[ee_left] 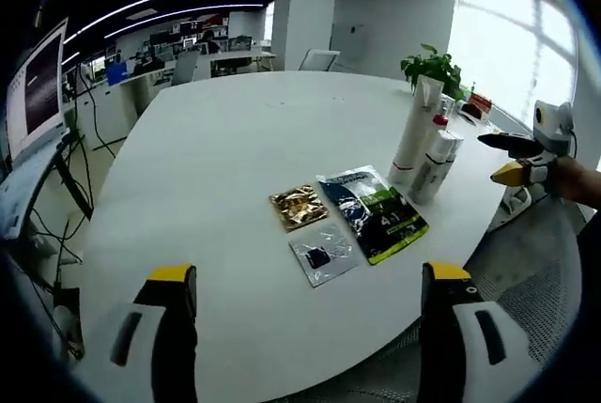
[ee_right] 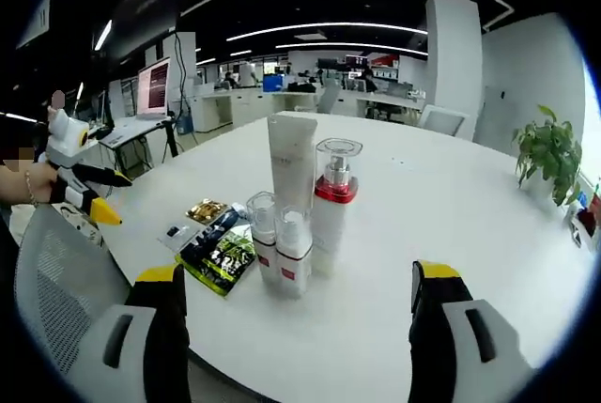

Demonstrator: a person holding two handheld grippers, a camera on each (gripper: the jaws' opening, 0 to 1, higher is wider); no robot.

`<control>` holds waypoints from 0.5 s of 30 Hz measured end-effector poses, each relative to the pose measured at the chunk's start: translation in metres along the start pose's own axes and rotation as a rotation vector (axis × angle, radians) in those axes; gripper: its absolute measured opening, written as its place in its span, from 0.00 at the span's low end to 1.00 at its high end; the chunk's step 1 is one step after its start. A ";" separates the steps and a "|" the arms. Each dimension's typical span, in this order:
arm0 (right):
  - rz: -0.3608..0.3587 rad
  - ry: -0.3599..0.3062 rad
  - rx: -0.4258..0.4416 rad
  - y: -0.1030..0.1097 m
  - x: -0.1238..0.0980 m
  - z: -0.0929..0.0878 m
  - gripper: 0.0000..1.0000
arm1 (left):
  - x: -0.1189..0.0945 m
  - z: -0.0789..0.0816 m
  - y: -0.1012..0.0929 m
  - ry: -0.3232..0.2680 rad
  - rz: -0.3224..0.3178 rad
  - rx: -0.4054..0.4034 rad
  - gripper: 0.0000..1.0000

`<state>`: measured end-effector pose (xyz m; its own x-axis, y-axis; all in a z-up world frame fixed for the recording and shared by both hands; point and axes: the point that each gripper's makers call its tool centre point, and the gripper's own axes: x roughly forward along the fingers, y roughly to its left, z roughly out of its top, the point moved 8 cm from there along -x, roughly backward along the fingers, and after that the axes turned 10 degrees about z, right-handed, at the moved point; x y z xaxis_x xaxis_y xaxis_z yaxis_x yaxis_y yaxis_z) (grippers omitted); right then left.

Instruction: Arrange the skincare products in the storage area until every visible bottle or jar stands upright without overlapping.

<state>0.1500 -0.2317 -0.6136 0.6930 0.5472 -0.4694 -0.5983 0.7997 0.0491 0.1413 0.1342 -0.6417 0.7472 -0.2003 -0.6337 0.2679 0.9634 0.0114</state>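
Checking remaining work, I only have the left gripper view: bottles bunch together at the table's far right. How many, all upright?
Observer: Four, all upright: a tall white tube, a pump bottle with a red collar, two small clear-capped bottles.
Operator: Sachets overlapping the bottles?
Observer: No. The dark green-labelled pouch lies flat beside them, apart.
Operator: Right gripper holding anything?
Observer: No, right gripper open, short of the bottles.

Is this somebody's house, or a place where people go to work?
Probably an open-plan office: a big round white table, rows of desks with computer screens behind it, and long strip ceiling lights.
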 end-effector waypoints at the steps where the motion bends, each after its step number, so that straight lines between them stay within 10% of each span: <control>1: 0.001 0.000 0.002 0.000 0.000 0.000 1.00 | 0.000 0.000 0.000 0.001 0.000 0.001 0.97; 15: 0.000 0.016 0.010 0.000 0.000 -0.002 0.97 | 0.000 -0.002 -0.001 0.011 -0.010 0.007 0.96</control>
<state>0.1496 -0.2324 -0.6156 0.6864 0.5433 -0.4834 -0.5942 0.8022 0.0580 0.1400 0.1334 -0.6431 0.7377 -0.2082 -0.6422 0.2799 0.9600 0.0103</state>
